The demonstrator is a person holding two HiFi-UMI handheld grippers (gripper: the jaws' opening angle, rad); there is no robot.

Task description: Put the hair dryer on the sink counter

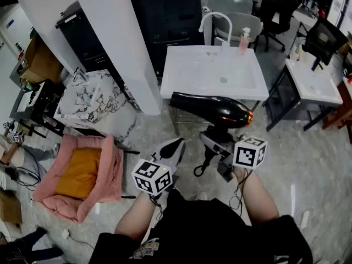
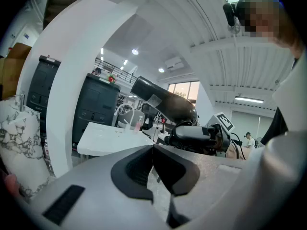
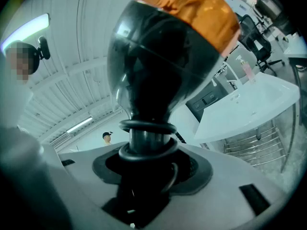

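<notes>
A black hair dryer [image 1: 212, 110] with an orange band at its back end hangs in the air just in front of the white sink counter [image 1: 214, 70]. My right gripper [image 1: 215, 143] is shut on its handle [image 3: 144, 143], and the barrel [image 3: 168, 47] rises above the jaws. The nozzle points left in the head view. Its cord [image 1: 201, 166] dangles below. My left gripper [image 1: 171, 150] is shut with nothing in it, left of the dryer; its jaws meet at the tips [image 2: 153, 150]. From there I see the hair dryer [image 2: 163, 102] and the counter [image 2: 110, 135].
A white faucet [image 1: 215, 21] and a pink soap bottle [image 1: 243, 40] stand at the counter's back edge. A white pillar [image 1: 104, 37] is to the left, a black cabinet [image 1: 170, 15] behind. A pink cushion bed [image 1: 82, 177] lies on the floor left; another white table [image 1: 319, 84] stands right.
</notes>
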